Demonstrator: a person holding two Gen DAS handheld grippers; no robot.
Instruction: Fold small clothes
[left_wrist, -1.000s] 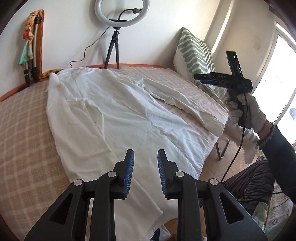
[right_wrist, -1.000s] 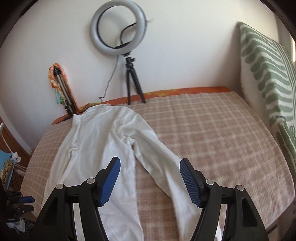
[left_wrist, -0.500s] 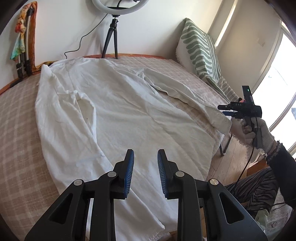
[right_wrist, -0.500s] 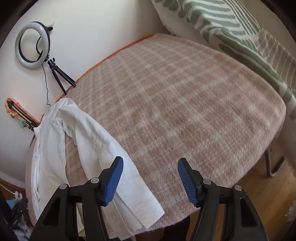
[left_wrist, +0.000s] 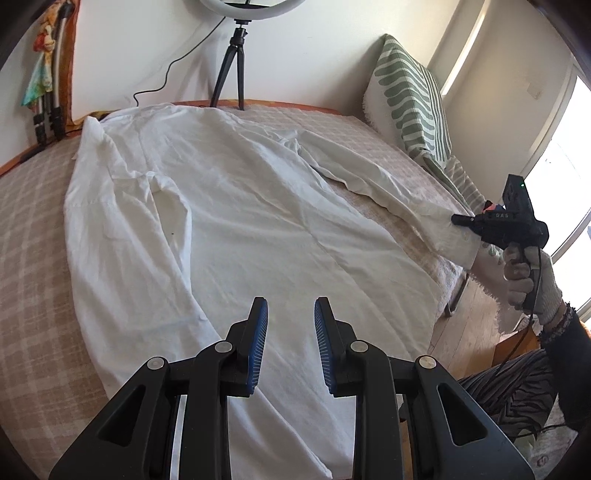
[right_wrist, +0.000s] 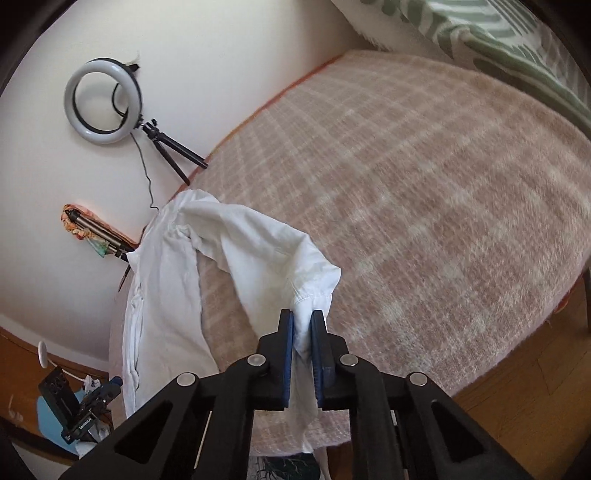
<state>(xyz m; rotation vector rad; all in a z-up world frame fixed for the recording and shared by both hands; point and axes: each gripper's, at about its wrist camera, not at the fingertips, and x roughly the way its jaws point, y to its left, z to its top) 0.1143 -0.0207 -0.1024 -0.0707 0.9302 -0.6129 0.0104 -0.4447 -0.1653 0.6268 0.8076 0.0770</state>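
The white shirt (left_wrist: 229, 221) lies spread flat over the checked bed cover (left_wrist: 33, 236), collar end toward the far wall, hem toward me, its right sleeve (left_wrist: 373, 184) running out to the bed's right edge. That sleeve's cuff (right_wrist: 314, 291) is what has just changed hands: half a second ago my right gripper (right_wrist: 302, 325) stood wide open above the sleeve, and now its jaws are closing, the blue pads pressing on a bunched fold of cuff cloth between them. In the left wrist view I see the same gripper at the sleeve's end, held by a gloved hand (left_wrist: 528, 273) at the bed's edge.

My left gripper (left_wrist: 291, 325) hovers over the lower body of the shirt, jaws narrowly apart as they were a second ago, nothing between them and no cloth touched.

I judge the first fold is starting: with the cuff pinched, the sleeve can be carried across onto the body. The grip looks shallow, so the cloth could slip out on the lift.

A ring light on a tripod (left_wrist: 231, 66) stands against the wall, and a green-striped cushion (left_wrist: 410, 96) leans at the right.
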